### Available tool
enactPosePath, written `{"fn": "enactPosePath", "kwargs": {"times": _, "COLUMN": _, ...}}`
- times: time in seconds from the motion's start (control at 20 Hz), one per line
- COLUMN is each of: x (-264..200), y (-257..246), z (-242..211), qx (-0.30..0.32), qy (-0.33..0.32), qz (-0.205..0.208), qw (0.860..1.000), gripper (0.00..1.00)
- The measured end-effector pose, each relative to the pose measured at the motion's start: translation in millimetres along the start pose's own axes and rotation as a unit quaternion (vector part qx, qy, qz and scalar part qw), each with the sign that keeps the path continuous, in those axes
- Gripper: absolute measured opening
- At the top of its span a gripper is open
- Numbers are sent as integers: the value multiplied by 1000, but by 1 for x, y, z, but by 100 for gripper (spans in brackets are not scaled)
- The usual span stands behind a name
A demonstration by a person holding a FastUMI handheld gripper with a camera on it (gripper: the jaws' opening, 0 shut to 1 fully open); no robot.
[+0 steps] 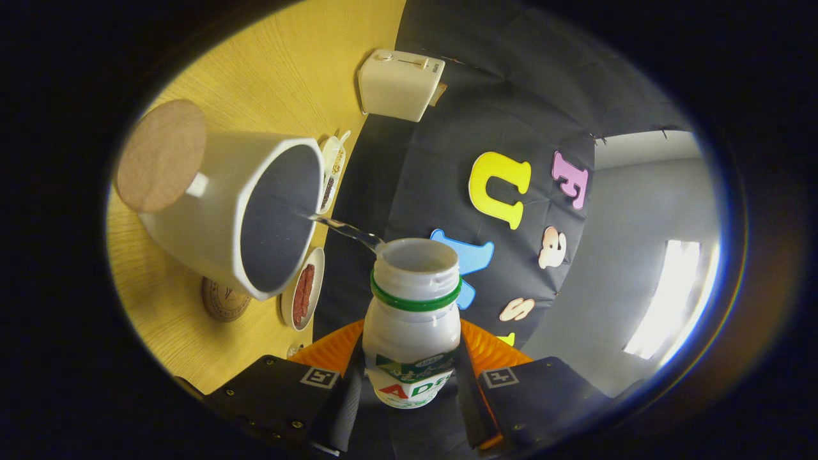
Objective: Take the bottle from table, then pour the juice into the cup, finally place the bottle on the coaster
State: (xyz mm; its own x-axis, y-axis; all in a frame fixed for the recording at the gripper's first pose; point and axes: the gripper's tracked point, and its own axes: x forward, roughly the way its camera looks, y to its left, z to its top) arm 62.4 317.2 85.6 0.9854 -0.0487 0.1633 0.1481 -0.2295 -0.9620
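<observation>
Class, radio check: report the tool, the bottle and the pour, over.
Tool shut on bottle, tilted toward cup. Thin stream leaving the mouth into the cup. Cork coaster beyond the cup, bare. Nothing in the way.

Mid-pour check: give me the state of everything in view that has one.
gripper: shut on the bottle
bottle: uncapped, tipped toward the cup, thin stream leaving its mouth
cup: on the table, stream reaching its opening
cork coaster: bare, beyond the cup
small dish: holds something reddish
toaster: slots hidden
</observation>
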Motion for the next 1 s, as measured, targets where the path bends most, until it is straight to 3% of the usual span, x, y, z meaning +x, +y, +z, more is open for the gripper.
{"fn": "enactPosePath", "kwargs": {"times": 1.0, "x": -2, "y": -7, "z": 5, "qx": -24, "qy": -5, "qz": -7, "qw": 1000, "gripper": 66}}
